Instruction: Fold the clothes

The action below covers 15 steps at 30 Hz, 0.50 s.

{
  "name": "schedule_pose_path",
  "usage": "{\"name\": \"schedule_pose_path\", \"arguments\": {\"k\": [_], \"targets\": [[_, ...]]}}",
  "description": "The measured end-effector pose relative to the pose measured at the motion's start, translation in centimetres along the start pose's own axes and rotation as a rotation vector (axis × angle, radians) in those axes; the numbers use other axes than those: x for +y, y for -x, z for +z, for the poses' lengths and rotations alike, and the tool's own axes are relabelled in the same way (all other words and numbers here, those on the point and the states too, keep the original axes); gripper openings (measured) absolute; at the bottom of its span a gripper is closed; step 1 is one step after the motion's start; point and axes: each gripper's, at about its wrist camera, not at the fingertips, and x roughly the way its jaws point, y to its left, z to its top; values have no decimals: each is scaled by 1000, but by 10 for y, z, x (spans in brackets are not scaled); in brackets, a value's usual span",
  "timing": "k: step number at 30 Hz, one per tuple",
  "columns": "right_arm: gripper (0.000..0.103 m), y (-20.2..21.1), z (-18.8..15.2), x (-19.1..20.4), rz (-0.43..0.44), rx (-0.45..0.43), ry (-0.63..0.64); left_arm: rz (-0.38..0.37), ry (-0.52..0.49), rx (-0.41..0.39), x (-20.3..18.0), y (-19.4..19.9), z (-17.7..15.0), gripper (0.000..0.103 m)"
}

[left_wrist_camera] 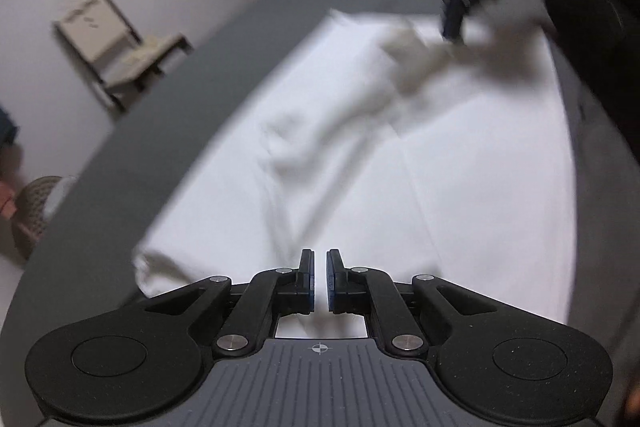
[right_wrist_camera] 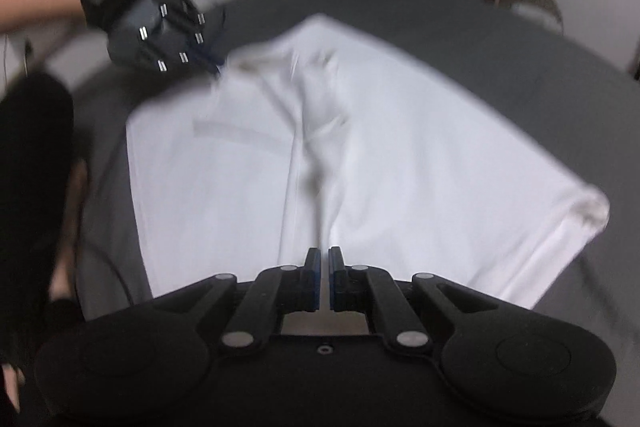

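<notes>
Here, left gripper point(left_wrist_camera: 319, 281) and right gripper point(right_wrist_camera: 324, 279) each pinch white garment point(right_wrist_camera: 400, 167) on grey table point(right_wrist_camera: 480, 59).

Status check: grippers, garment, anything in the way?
Left gripper and right gripper shut on white garment. Garment spread over grey table. Nothing obstructing.

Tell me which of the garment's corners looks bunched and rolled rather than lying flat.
In the right wrist view, the white garment has its rightmost corner curled into a rumpled lump on the grey surface; the other edges lie flatter.
</notes>
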Motion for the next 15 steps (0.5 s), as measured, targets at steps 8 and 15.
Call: {"name": "schedule_pose_path", "arguments": {"k": [8,15], "targets": [[45,-9,5,4,-81,-45,-88,91,103,-27,7,-3,21,30],[44,-13,23,1,-119,-143,-221,156,101,-50,15,-32,51,92]]}}
